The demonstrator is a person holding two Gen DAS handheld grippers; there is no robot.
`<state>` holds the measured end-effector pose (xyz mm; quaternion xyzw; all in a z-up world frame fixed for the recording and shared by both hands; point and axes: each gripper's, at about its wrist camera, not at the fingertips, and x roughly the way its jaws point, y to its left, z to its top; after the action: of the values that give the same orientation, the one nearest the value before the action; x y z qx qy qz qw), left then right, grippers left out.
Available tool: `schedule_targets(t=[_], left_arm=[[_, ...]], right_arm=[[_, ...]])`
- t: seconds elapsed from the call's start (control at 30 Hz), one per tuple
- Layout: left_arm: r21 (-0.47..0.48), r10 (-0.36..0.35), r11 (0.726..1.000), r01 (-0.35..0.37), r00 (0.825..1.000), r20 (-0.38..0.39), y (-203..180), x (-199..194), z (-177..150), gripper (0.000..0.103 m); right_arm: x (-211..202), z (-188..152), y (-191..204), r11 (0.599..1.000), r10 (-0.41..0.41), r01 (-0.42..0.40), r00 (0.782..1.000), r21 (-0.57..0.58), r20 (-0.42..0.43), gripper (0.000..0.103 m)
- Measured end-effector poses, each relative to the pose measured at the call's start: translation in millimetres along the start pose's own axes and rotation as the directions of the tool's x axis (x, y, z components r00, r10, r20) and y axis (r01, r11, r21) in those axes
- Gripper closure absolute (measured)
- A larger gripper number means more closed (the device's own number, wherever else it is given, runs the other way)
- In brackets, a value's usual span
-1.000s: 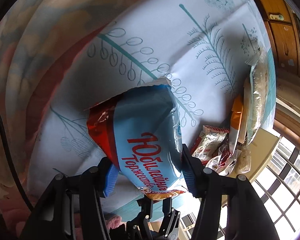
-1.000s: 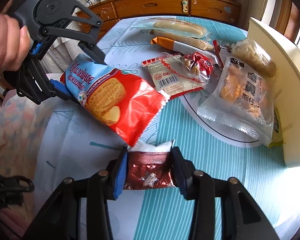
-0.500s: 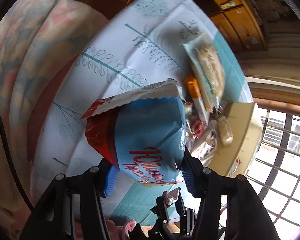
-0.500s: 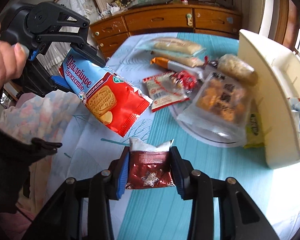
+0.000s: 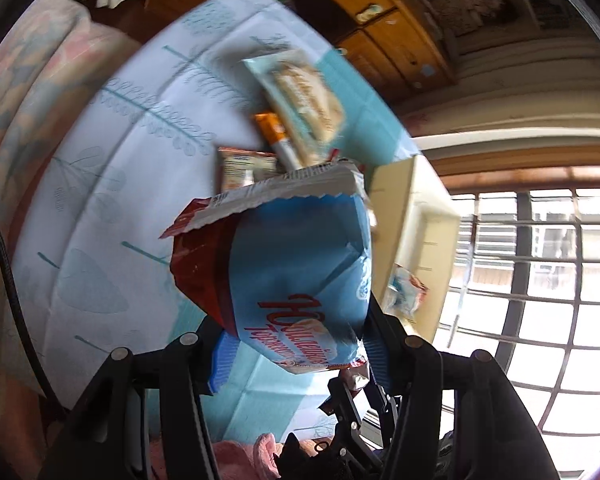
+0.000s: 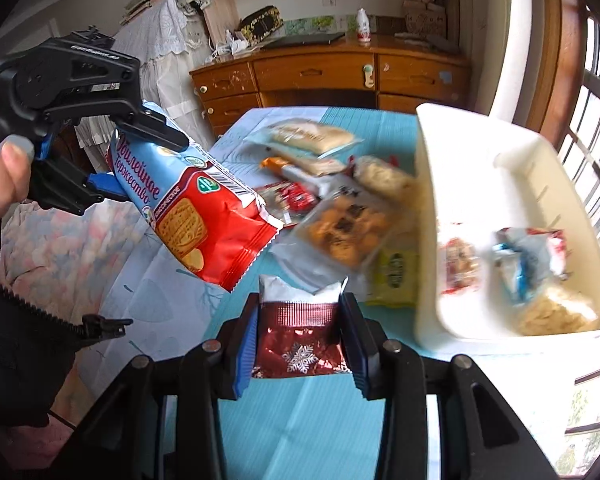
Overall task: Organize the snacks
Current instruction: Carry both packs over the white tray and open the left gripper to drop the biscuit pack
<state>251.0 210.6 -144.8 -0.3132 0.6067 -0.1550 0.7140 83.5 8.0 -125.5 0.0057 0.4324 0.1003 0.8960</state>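
My left gripper (image 5: 296,354) is shut on a blue and red biscuit packet (image 5: 292,276), held up over the table. The right wrist view shows the same biscuit packet (image 6: 196,204) at the left, in the left gripper (image 6: 112,160) with a hand (image 6: 0,184) on its handle. My right gripper (image 6: 300,340) is shut on a small dark red foil packet (image 6: 300,344) with a snowflake print. A cream bin (image 6: 512,216) stands at the right with several snacks inside. More snack packs (image 6: 340,228) lie on a plate beside the bin.
The table wears a white and teal leaf-print cloth (image 5: 112,200). A wooden dresser (image 6: 324,76) stands behind it and a barred window (image 5: 540,280) lies to the right. A flowered blanket (image 6: 60,248) is at the table's left.
Both grippers have risen with their packets and moved toward the cream bin. The bin's inside has come into the right wrist view. The left gripper has rolled.
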Motion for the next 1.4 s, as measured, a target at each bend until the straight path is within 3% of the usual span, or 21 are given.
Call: schedule_targets(t=[0.27,0.43,0.83,1.1,1.2,1.33,1.4], left_arm=[[0.192,-0.087,0.979,0.073,0.994,0.061,-63.6,1.3,-33.7,0.05],[0.238,-0.106,0.967,0.091,0.993,0.048,-95.4,14.3,-47.3,0.05],[0.333,-0.012,0.943,0.005,1.0,0.017,-158.2,64.1,-69.4,0.049],[0.418,0.112,0.902,-0.102,0.994,0.0,-199.1,98.1,-70.3,0.049],[0.447,0.162,0.883,-0.145,0.987,0.001,-211.5,107.0,-68.7,0.049],[0.488,0.161,0.862,-0.137,0.987,-0.007,-230.4,112.2,-67.2,0.049],[0.519,0.163,0.843,-0.144,0.987,0.009,-242.4,113.5,-68.3,0.046]], right_arm=[[-32.1,0.0,-42.3,0.999,-0.035,0.036,0.998,-0.016,0.058,0.064],[-44.7,2.1,-70.8,0.997,-0.069,0.07,0.994,-0.016,0.088,0.064],[-46.5,3.2,-134.0,0.995,-0.094,0.095,0.993,-0.014,0.073,0.063],[-36.0,-2.9,-161.7,0.994,-0.109,0.109,0.994,0.004,0.013,0.058],[-31.4,-5.3,-170.9,0.993,-0.113,0.114,0.993,0.024,-0.011,0.052],[-30.5,-8.7,-176.7,0.99,-0.136,0.137,0.991,0.044,-0.019,0.032],[-32.8,-9.9,-180.4,0.989,-0.135,0.136,0.991,0.058,-0.013,0.03]])
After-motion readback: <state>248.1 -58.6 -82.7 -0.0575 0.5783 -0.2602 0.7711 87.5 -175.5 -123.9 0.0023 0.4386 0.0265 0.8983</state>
